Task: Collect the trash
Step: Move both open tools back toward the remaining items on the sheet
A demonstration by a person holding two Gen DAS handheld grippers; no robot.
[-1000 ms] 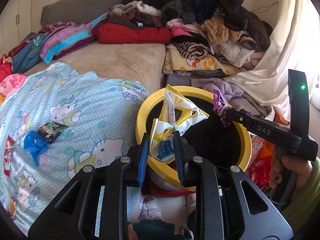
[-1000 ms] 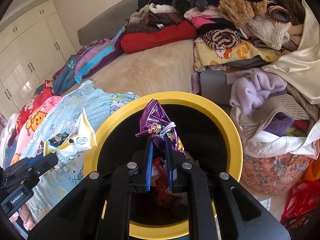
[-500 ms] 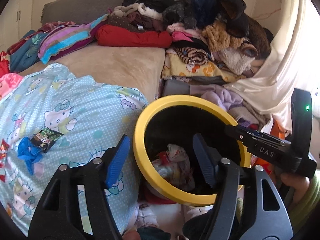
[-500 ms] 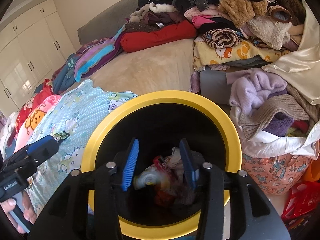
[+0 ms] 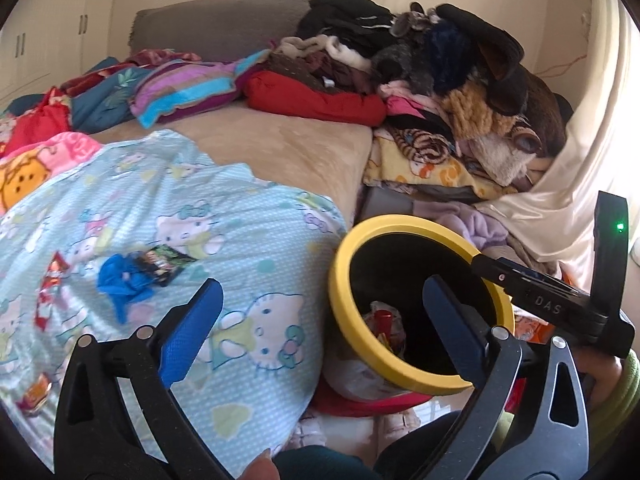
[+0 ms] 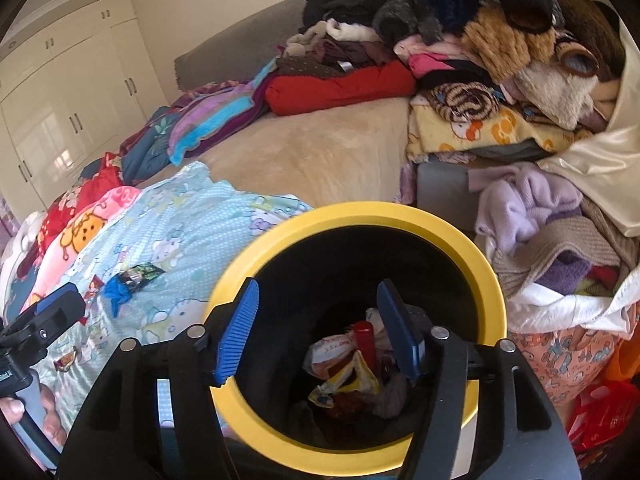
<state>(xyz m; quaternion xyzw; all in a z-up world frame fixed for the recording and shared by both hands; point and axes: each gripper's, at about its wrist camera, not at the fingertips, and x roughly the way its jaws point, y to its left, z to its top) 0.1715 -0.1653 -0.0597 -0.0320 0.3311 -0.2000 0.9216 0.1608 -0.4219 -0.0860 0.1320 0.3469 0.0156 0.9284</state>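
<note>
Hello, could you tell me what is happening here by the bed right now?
A person is collecting trash with two handheld grippers. Both the left gripper and right gripper have just been opening, nothing is between their jaws, and wrappers lie in the yellow-rimmed bin. More litter, including a blue scrap, remains on the patterned blanket.

From my left camera, the round yellow-rimmed bin (image 5: 400, 226) looks like smooth matt plastic, black inside. At the left of the frame, the pale blue cartoon-print quilt (image 5: 224, 264) is soft, finely dotted cloth, with a glossy dark foil wrapper (image 5: 164, 258) lying on it. My gripper's blue pads (image 5: 192, 332) look ribbed and rubbery on matt black plastic arms with small shiny metal pins.
</note>
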